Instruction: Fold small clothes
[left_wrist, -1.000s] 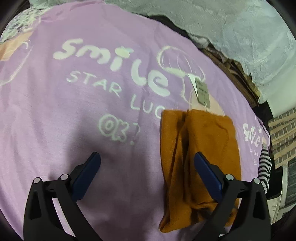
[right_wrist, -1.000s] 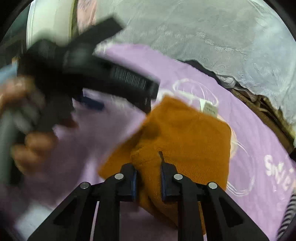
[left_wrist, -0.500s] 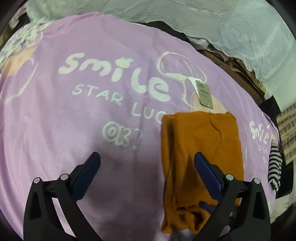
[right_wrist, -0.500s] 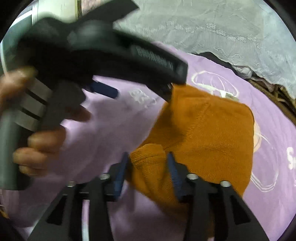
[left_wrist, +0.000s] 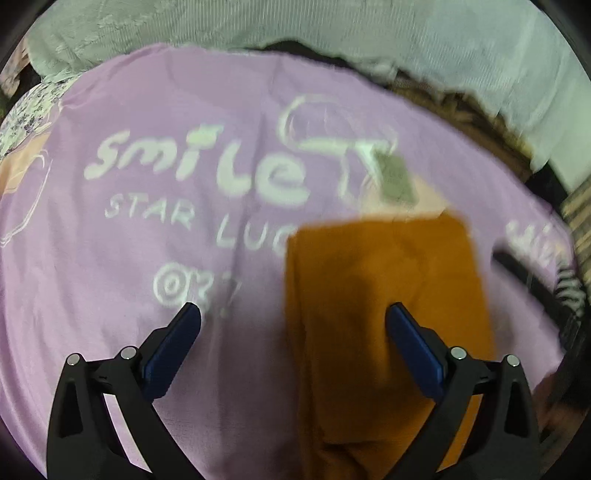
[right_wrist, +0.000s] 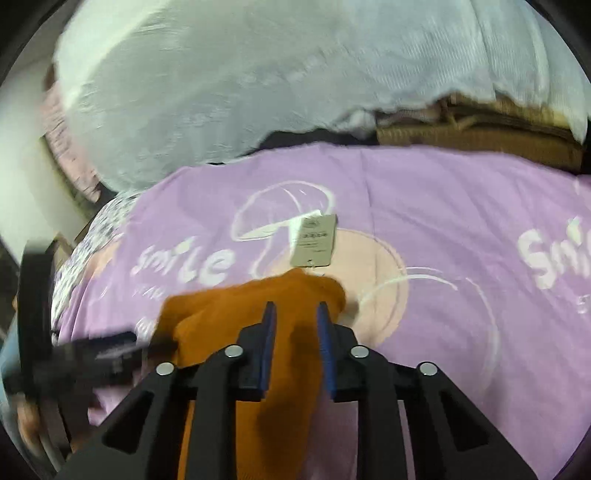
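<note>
The left claw (left_wrist: 293, 321) hangs over the lilac printed sheet (left_wrist: 129, 277) with its two blue pads wide apart and nothing pinched between them: the left pad (left_wrist: 173, 350) sits over bare lilac cloth beside the pale "OK?" lettering, the right pad (left_wrist: 413, 354) over the orange garment (left_wrist: 384, 295). That garment, a small knitted piece, lies flat as a tall folded block right of the sheet's "smile" print (left_wrist: 199, 166), its far edge just short of a grey paper hang tag (left_wrist: 397, 179) (whether tag and knit touch is lost in blur). Behind the sheet runs a pale lace-like cover (left_wrist: 332, 33), and a black-and-white striped cloth (left_wrist: 569, 291) shows at the far right edge. From the right wrist view, the left tool appears as a dark blurred shape at the left margin, and the same orange garment (right_wrist: 229, 314) reaches up between the fingers of the right claw (right_wrist: 294, 314). This claw's jaws are narrow and closing, with the knit lying in the gap; I cannot tell whether the pads press on it yet. Beyond its tips the hang tag (right_wrist: 314, 240) rests on a mushroom outline (right_wrist: 280, 206), with a second "Smile" print (right_wrist: 554, 254) farther right and a brown woven thing (right_wrist: 480, 136) past the sheet's far edge.
</note>
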